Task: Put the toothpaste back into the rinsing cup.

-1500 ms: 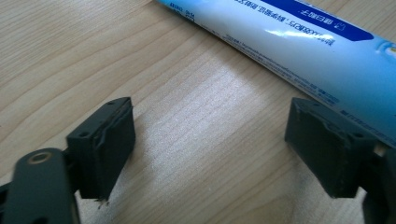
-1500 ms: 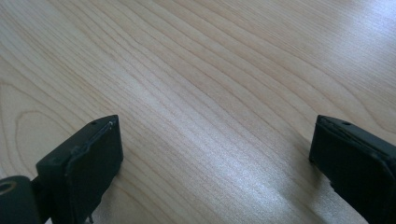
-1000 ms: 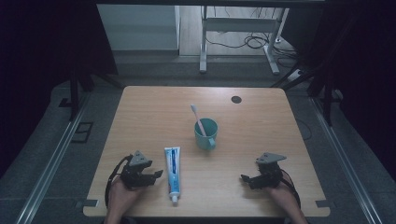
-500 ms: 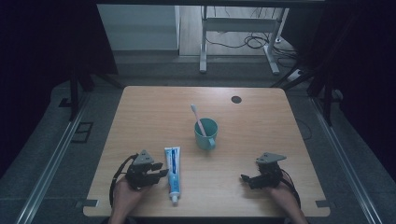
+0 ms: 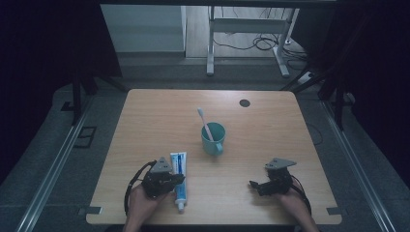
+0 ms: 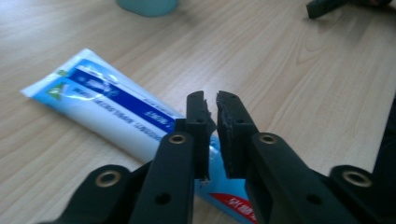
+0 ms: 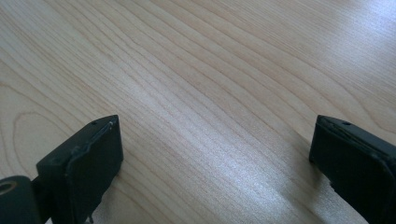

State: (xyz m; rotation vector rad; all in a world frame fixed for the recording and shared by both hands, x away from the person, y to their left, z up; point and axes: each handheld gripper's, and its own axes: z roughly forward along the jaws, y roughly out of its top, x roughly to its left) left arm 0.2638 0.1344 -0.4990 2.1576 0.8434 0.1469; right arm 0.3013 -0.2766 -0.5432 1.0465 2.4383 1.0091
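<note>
A blue and white toothpaste tube (image 5: pixel 178 162) lies near the table's front edge, cap toward the person. My left gripper (image 5: pixel 180 177) reaches over the tube's lower half from the left. In the left gripper view its jaws stand almost together with a thin slit between them, just above the tube (image 6: pixel 107 107), and my left gripper (image 6: pixel 212 100) holds nothing. A teal cup (image 5: pixel 213 137) with a white toothbrush (image 5: pixel 203 118) leaning in it stands mid-table. My right gripper (image 5: pixel 254 185) rests at the front right, and its view shows my right gripper (image 7: pixel 215 140) wide open over bare wood.
A dark round grommet (image 5: pixel 244 103) sits near the table's far edge. The wooden table (image 5: pixel 145 121) has bare room at the left and back. Beyond it stand desk legs and cables on the floor. The cup's base (image 6: pixel 147 5) shows at the top of the left gripper view.
My left gripper has moved right, from beside the toothpaste tube to over it. The right gripper, cup and toothbrush have stayed put.
</note>
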